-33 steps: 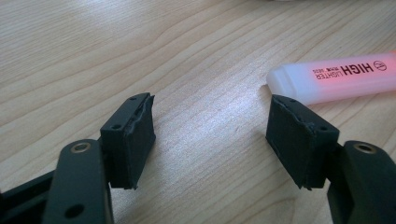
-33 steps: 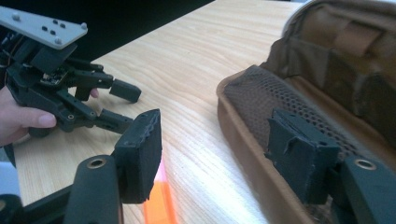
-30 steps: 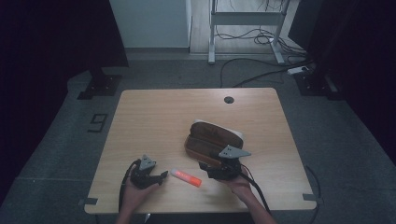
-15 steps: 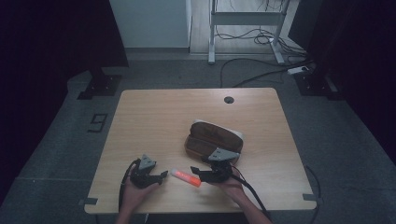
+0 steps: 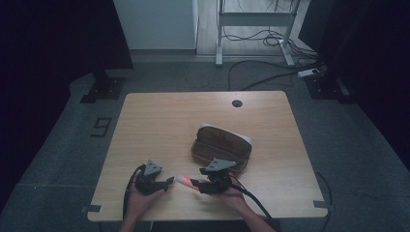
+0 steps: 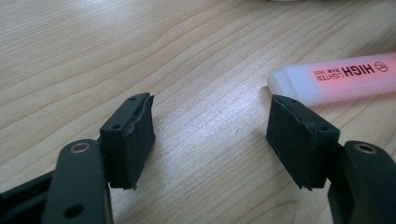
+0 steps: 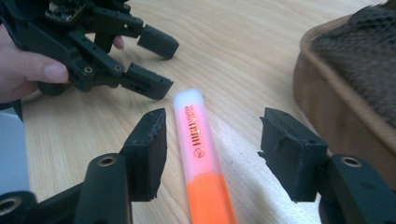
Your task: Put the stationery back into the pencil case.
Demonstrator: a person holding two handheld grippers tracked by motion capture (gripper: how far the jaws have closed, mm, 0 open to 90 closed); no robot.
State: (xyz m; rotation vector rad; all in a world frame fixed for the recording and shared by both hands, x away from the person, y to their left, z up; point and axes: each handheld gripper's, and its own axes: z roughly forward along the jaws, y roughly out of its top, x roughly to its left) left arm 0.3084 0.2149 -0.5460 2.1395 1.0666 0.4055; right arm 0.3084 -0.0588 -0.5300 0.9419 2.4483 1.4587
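Two grippers sit low in the frame, jaws apart: right gripper (image 7: 212, 154) straddles the highlighter (image 7: 201, 154) on the table (image 5: 159, 125); left gripper (image 6: 212, 135) beside its cap end, below the case (image 5: 220, 147).

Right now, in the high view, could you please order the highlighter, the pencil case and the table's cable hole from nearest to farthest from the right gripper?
From the right gripper:
1. Highlighter, between its open jaws.
2. Pencil case, just behind it.
3. Cable hole, near the table's far edge.
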